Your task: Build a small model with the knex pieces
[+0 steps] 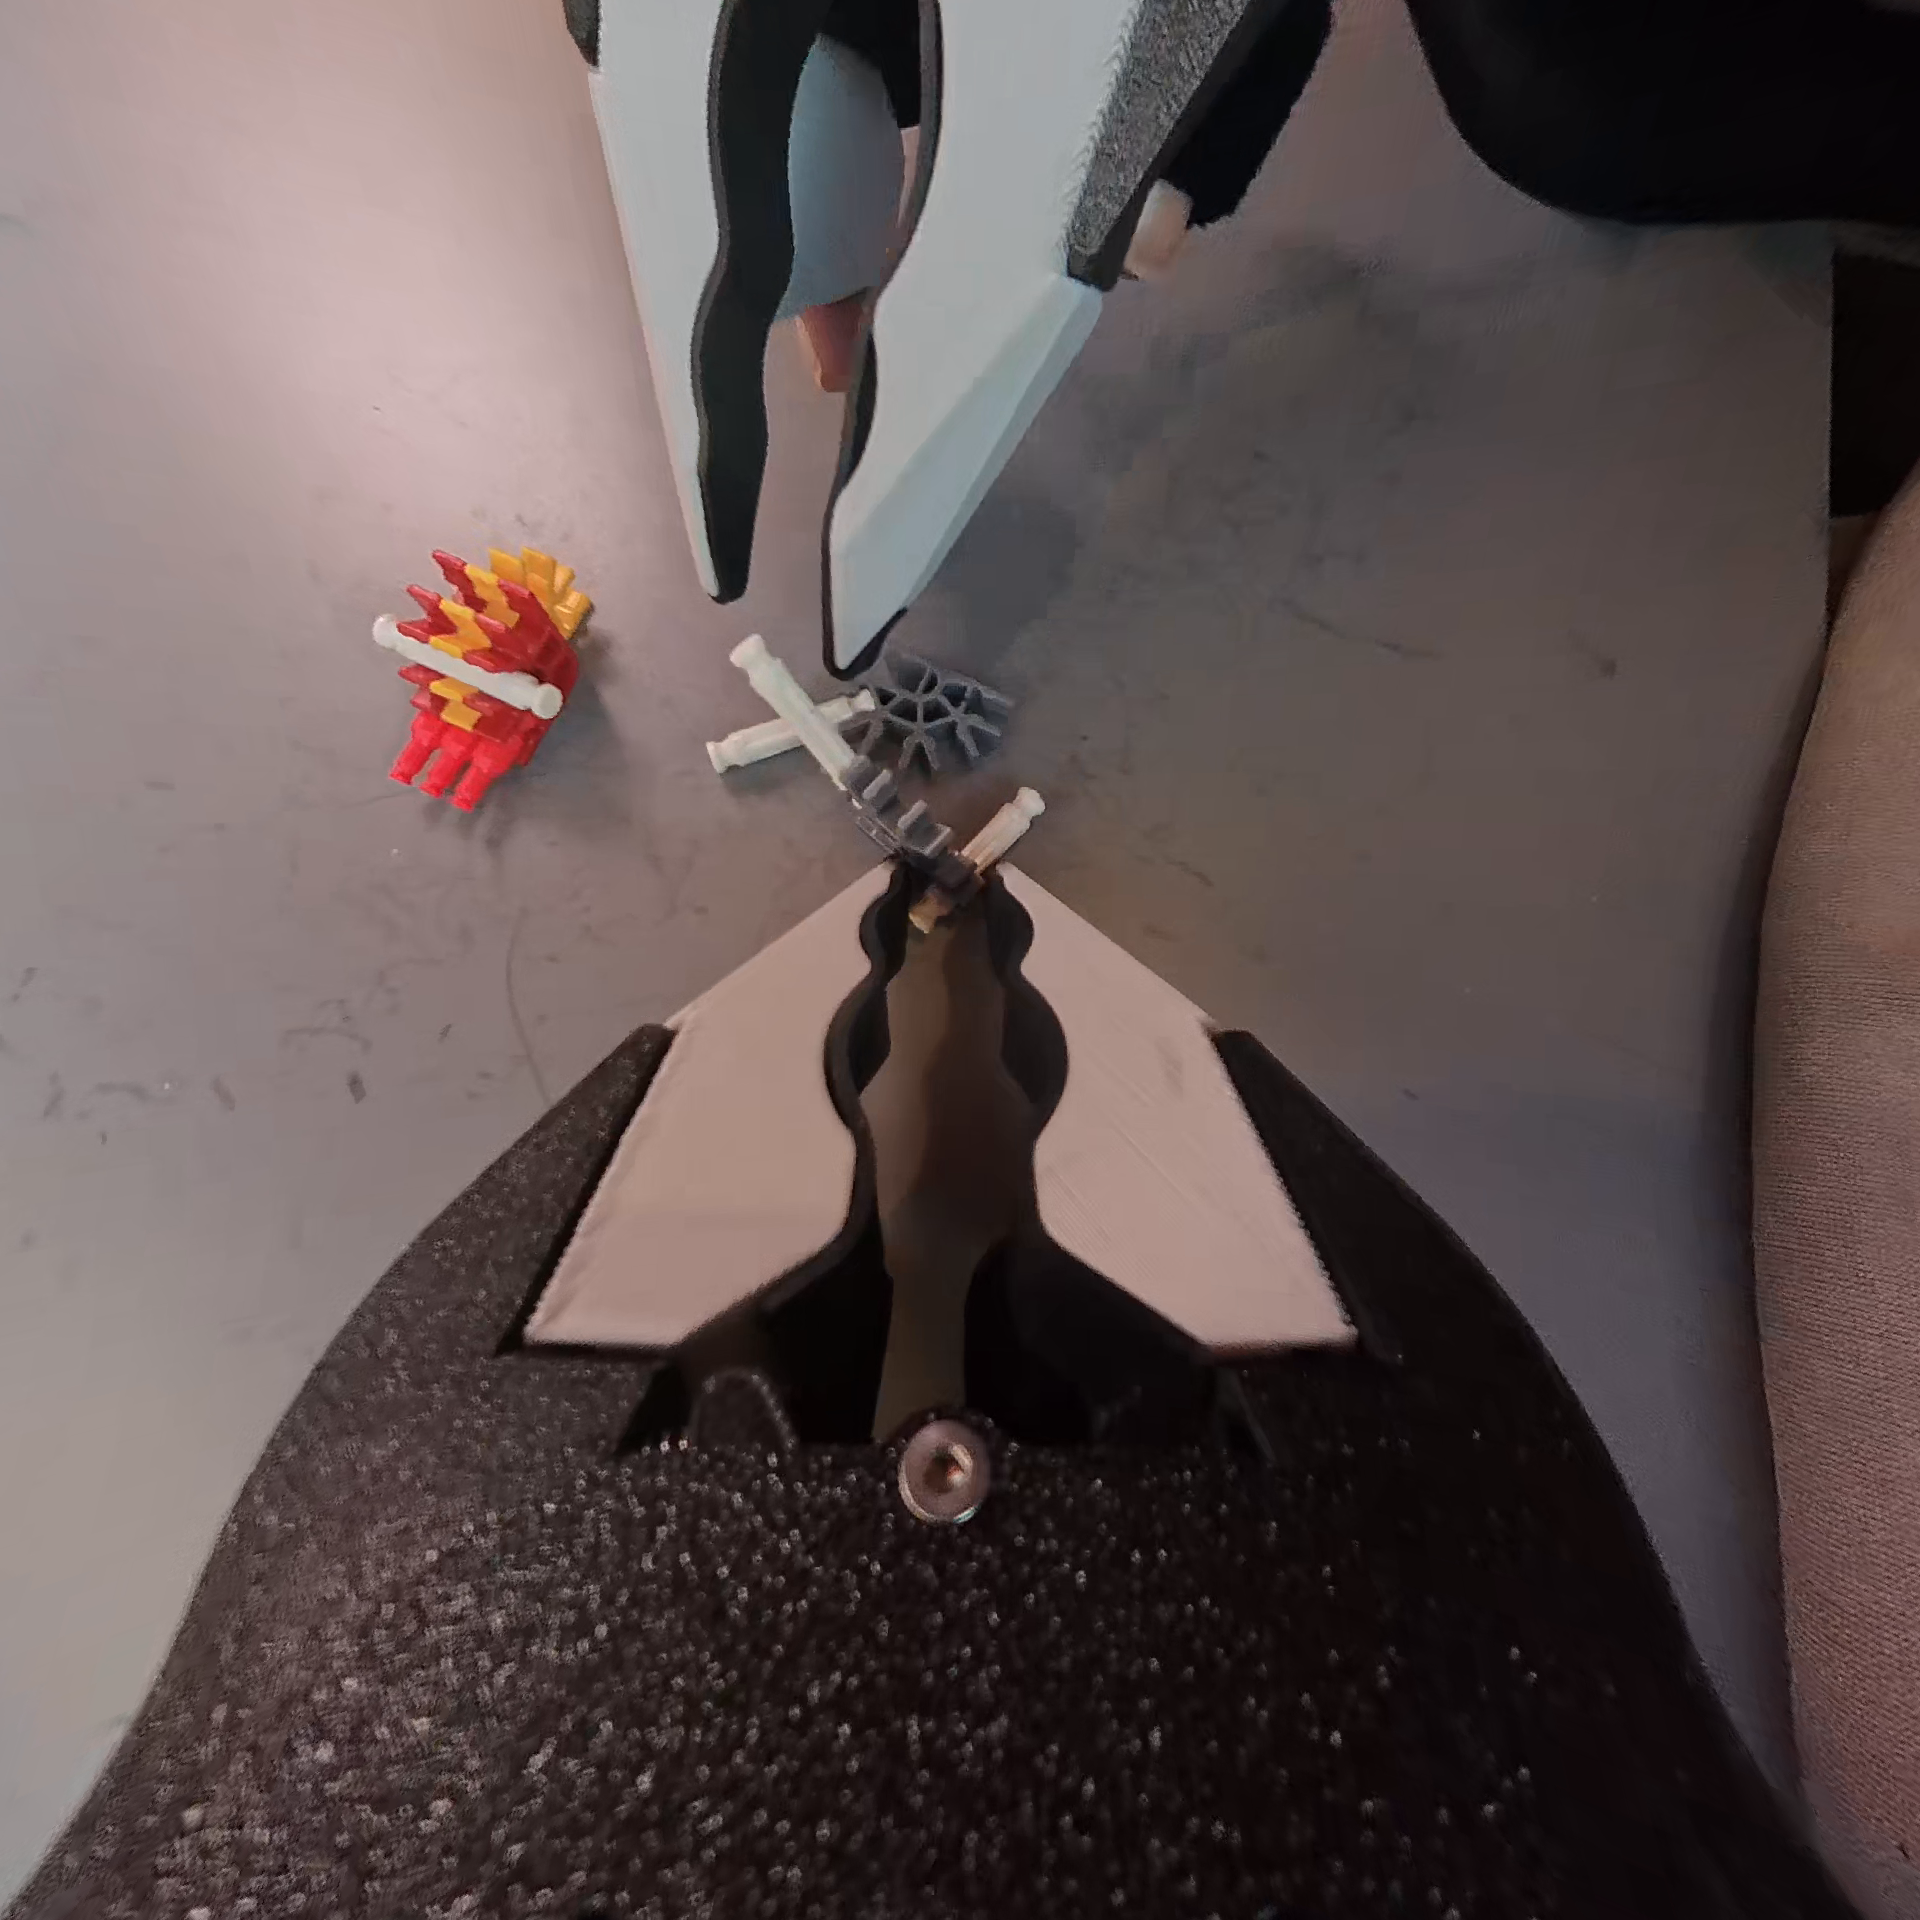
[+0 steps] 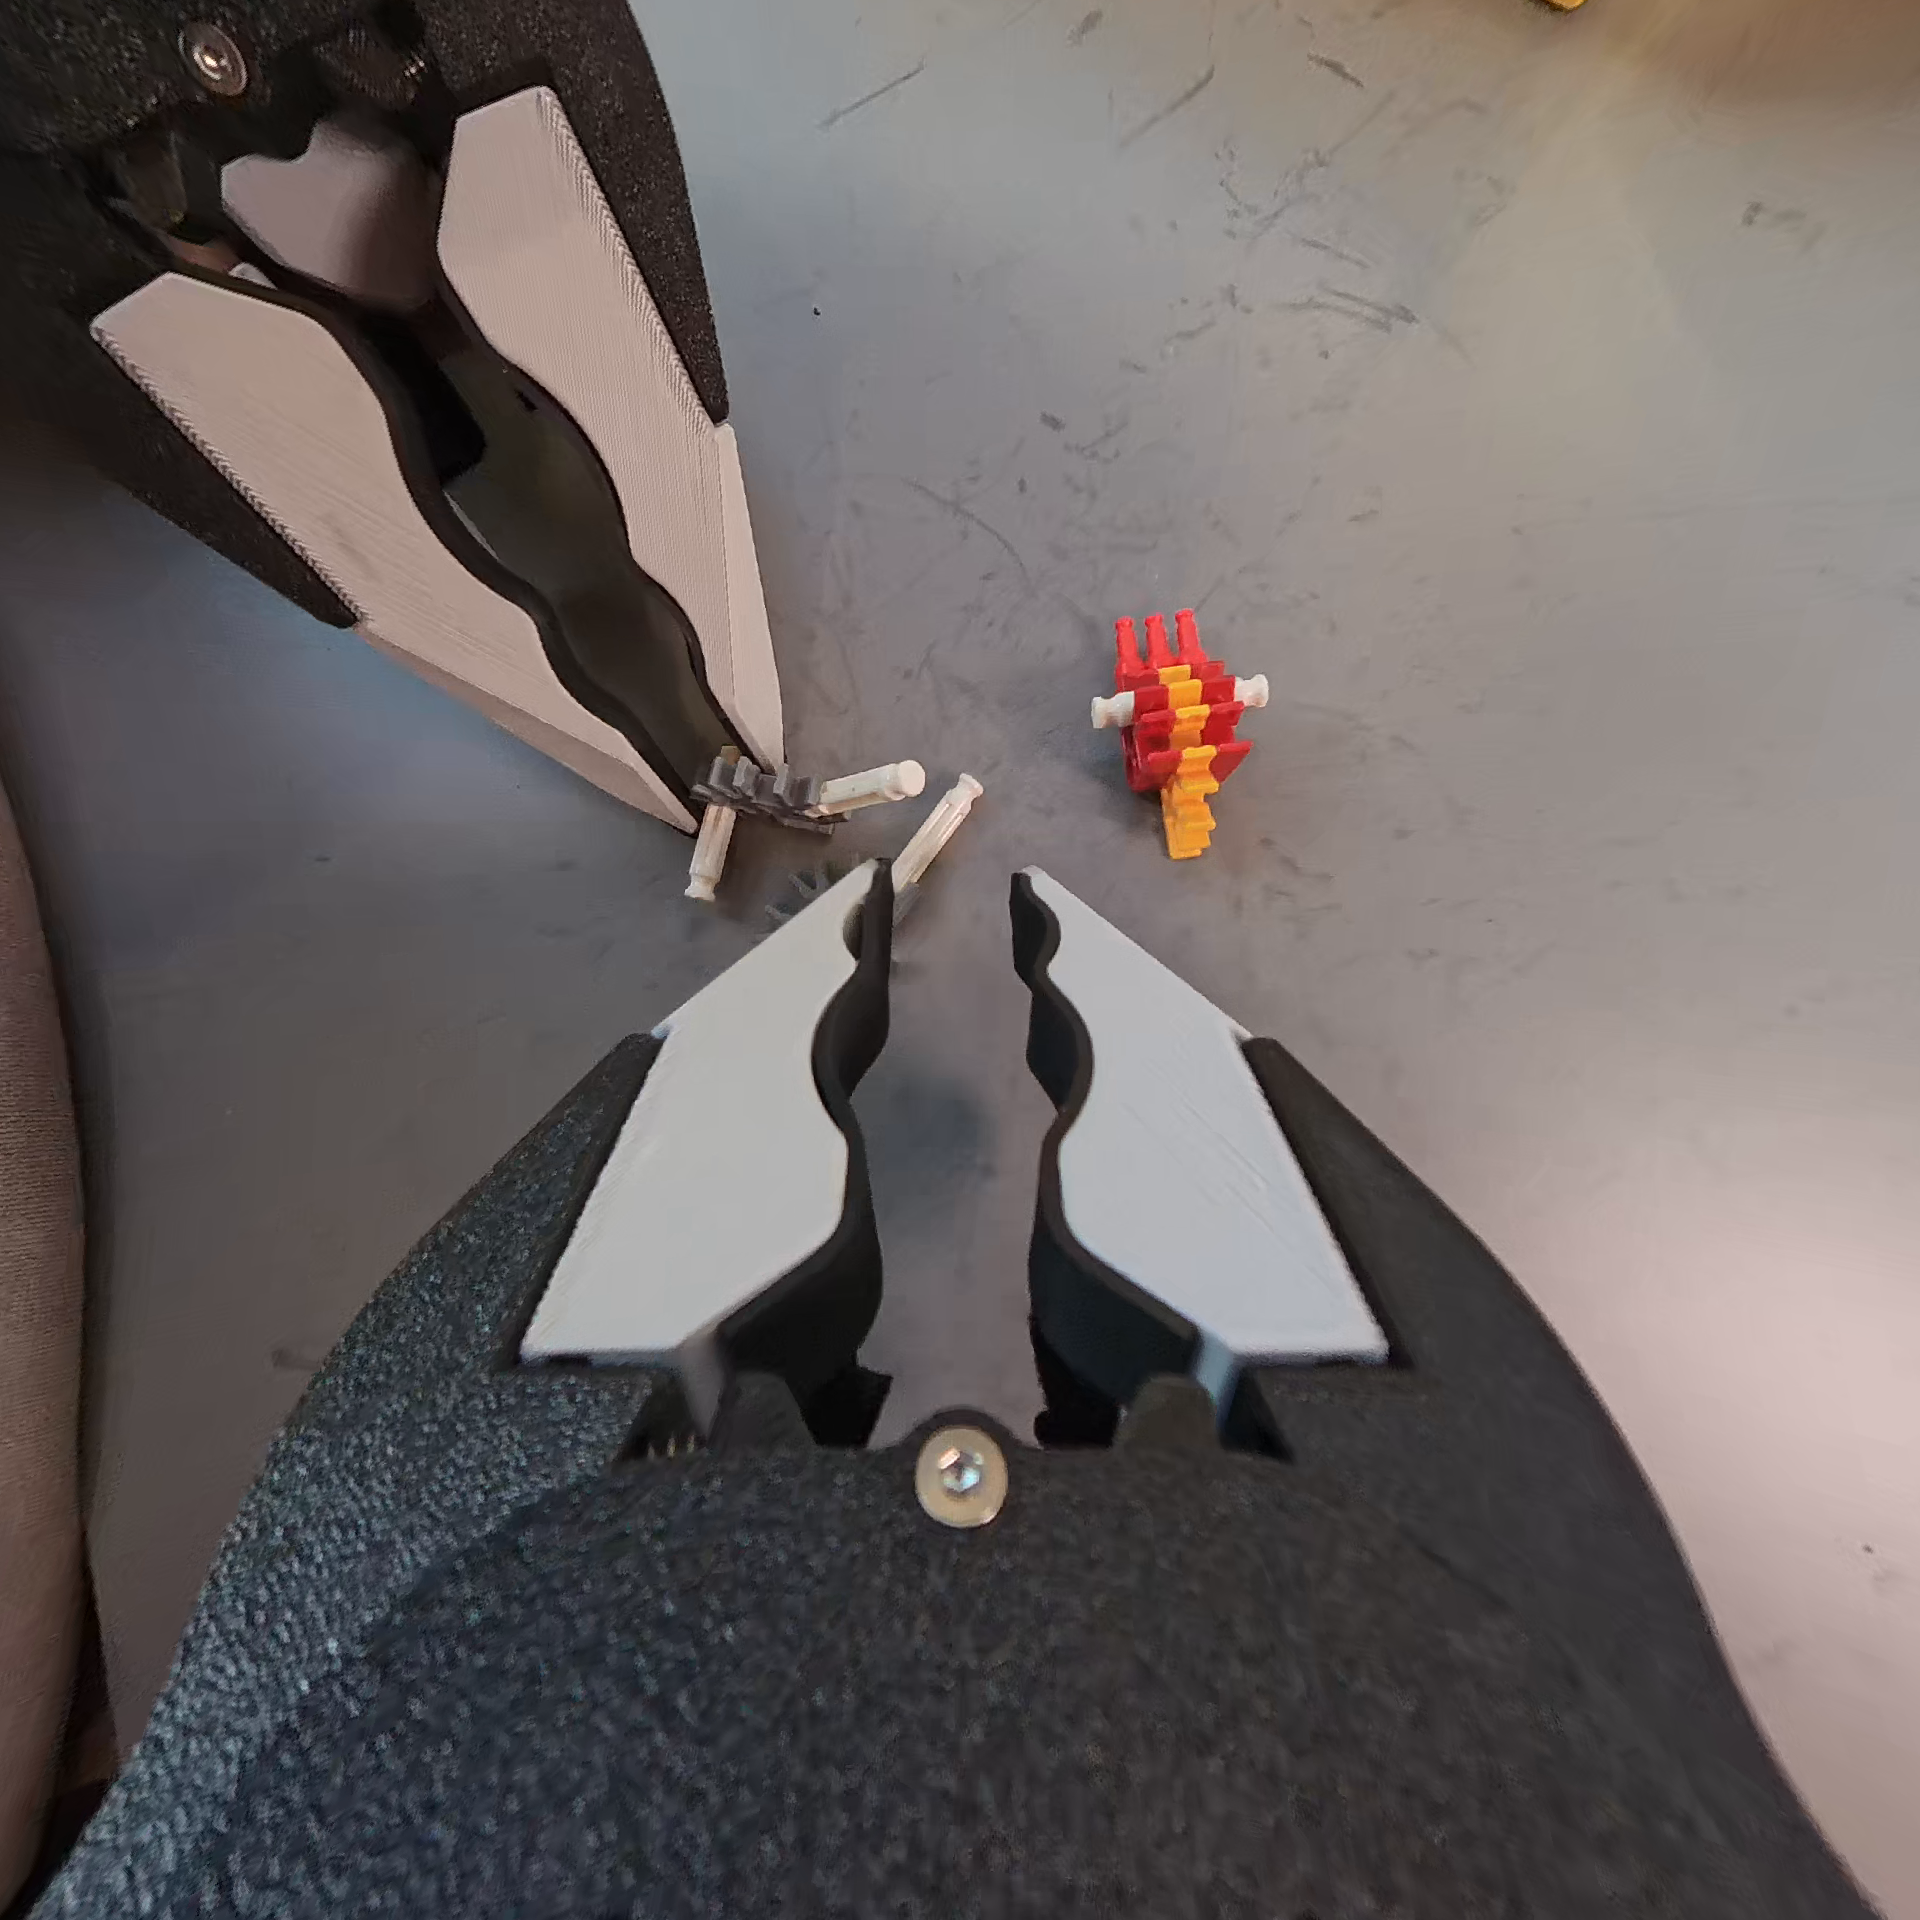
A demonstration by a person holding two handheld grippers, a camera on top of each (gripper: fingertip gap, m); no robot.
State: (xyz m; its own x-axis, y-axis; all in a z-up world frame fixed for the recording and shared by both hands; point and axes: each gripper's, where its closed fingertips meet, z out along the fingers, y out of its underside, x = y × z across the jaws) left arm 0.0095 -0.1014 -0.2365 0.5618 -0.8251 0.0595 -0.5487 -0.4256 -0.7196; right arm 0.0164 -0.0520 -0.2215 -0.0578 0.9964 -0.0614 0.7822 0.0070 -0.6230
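Your left gripper [image 1: 940, 883] pinches the small grey toothed piece [image 1: 894, 810] with white pegs mid-bench; it looks light, stiff and fiddly, while your right gripper [image 2: 951, 883] stands open beside it.

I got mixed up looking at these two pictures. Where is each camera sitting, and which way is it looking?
Left wrist view: sits on the left claw, looking along it at the grey table; it is shut on a grey toothed piece.
Right wrist view: sits on the open right claw, facing the left claw.
Shared: both claws, the white rods, and the red and yellow cluster.
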